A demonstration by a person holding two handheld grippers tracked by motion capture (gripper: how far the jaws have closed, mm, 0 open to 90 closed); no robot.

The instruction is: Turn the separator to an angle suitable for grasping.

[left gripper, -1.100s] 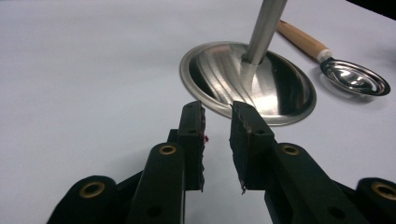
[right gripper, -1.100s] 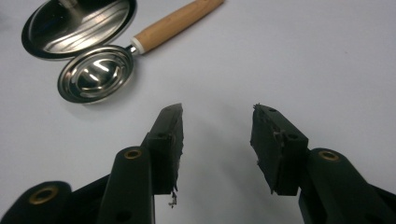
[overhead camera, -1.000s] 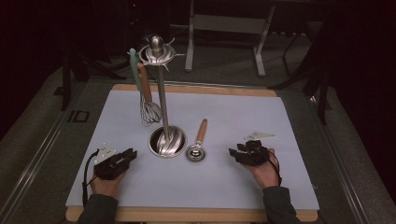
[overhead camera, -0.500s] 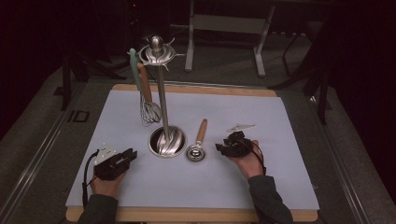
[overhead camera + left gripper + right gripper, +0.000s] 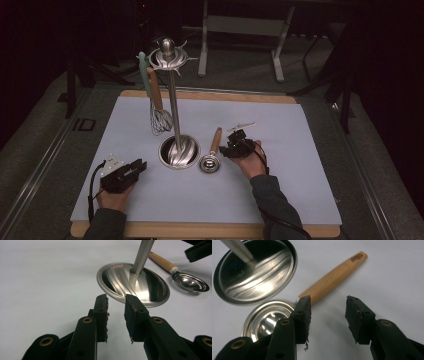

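One ladle (image 5: 212, 154) with a wooden handle lies flat on the mat (image 5: 300, 150), its steel bowl just beside the round base of the one utensil stand (image 5: 178, 150), handle pointing away from you. Your right gripper (image 5: 231, 148) sits just beside that handle, jaws spread with nothing between them; they have just been closing a little. Your left gripper (image 5: 131, 169) rests near the stand's base on the other side, jaws released and empty. Two utensils hang from the stand's top: one whisk (image 5: 159, 116) and one green-handled tool (image 5: 144, 70).
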